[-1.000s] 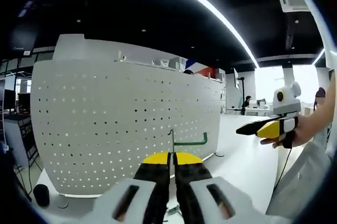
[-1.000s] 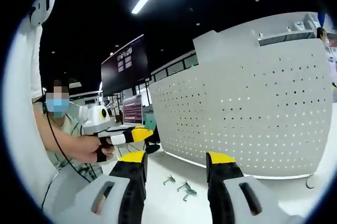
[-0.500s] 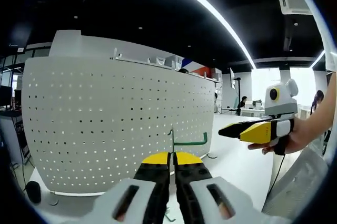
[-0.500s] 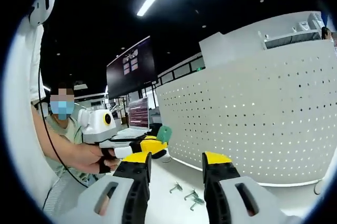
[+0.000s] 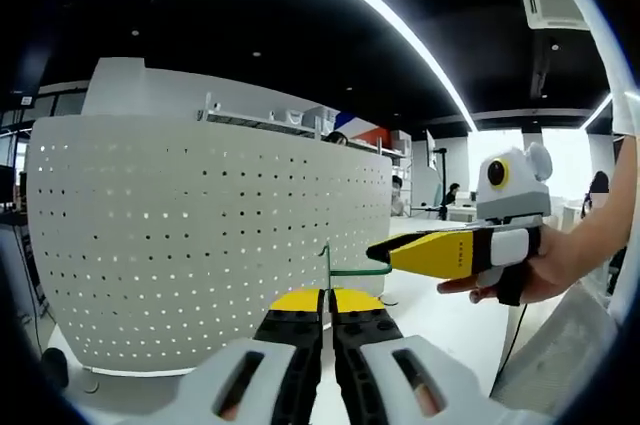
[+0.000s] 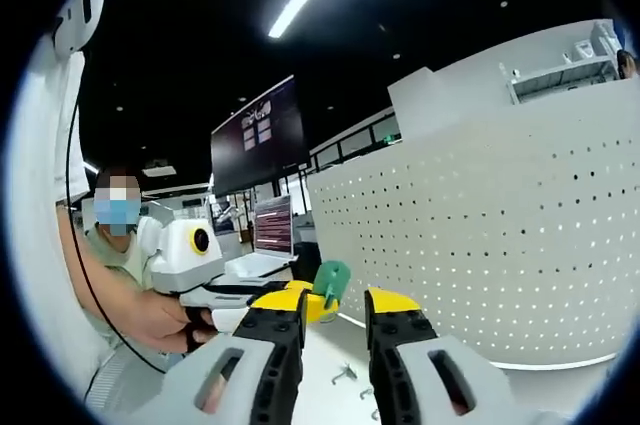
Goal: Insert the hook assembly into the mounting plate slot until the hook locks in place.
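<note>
at frame bottom, left gripper (image 5: 327, 297): jaws closed on green hook (image 5: 352, 268)
hook place: center, before perforated mounting plate (image 5: 200, 235)
right gripper (image 6: 334, 297): jaws narrowly apart, nothing held; its tips beside hook

Left gripper (image 5: 327, 298) clamped on green hook (image 5: 352, 268) before white pegboard (image 5: 200, 235), right gripper (image 5: 385, 250) alongside.
</note>
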`<action>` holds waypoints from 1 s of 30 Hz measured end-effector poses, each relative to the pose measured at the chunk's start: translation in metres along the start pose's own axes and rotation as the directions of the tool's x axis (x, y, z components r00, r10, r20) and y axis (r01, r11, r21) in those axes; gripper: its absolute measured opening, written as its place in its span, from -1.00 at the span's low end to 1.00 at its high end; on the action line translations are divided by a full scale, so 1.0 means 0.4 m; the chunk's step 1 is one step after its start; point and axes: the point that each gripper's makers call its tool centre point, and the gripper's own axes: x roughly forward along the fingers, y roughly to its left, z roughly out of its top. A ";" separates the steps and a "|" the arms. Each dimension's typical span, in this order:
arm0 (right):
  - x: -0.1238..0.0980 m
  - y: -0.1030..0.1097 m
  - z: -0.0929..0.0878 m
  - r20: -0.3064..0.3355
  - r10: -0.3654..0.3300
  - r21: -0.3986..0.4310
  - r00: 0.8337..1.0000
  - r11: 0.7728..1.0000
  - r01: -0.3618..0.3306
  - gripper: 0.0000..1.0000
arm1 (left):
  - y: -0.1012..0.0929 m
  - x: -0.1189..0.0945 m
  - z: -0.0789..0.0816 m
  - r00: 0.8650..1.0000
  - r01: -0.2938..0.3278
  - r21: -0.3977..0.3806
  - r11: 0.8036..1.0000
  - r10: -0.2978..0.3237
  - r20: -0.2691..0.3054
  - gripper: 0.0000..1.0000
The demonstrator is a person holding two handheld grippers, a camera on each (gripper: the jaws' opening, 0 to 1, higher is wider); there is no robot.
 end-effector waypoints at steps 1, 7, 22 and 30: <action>0.002 0.001 0.001 0.001 0.001 -0.002 1.000 1.000 -0.001 -0.61 | -0.002 0.000 0.006 1.000 0.000 -0.011 1.000 0.000 0.008 -0.97; 0.014 0.004 0.005 0.005 0.006 -0.006 1.000 1.000 -0.006 -0.70 | -0.020 0.007 0.012 1.000 0.010 -0.016 1.000 -0.010 0.015 -0.97; 0.024 0.003 0.002 -0.004 -0.007 -0.031 1.000 1.000 0.007 -0.93 | -0.038 0.012 0.020 0.999 0.010 -0.076 0.997 -0.008 0.031 -0.97; 0.021 -0.001 0.009 0.015 -0.019 -0.015 1.000 1.000 0.019 -0.96 | -0.042 0.013 0.024 0.999 0.014 -0.089 0.996 -0.010 0.043 -0.97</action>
